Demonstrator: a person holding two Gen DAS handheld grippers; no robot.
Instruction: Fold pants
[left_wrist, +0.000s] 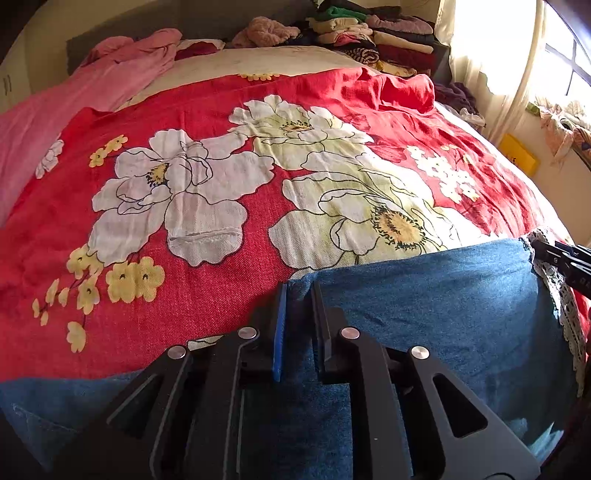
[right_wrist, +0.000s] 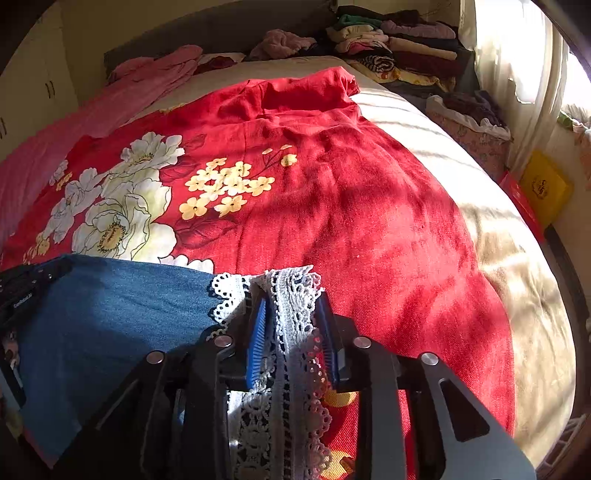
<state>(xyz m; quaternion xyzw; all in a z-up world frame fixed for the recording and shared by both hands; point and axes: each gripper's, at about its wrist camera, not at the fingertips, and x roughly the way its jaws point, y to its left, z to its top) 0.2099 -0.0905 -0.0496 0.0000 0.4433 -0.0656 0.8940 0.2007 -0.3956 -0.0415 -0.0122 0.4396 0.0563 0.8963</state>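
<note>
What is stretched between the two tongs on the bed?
A span of blue denim pants runs between them: the left tongs pinch the plain edge, the right tongs straddle the white lace trim. Both wrist views show it.

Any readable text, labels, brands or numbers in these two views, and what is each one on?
"GenRobot.AI", as best it reads, small white print on the left gripper at the right wrist view's left edge.
Yellow packet by the wall: dark emblem, too blurred to read.
Nothing else readable.
</note>
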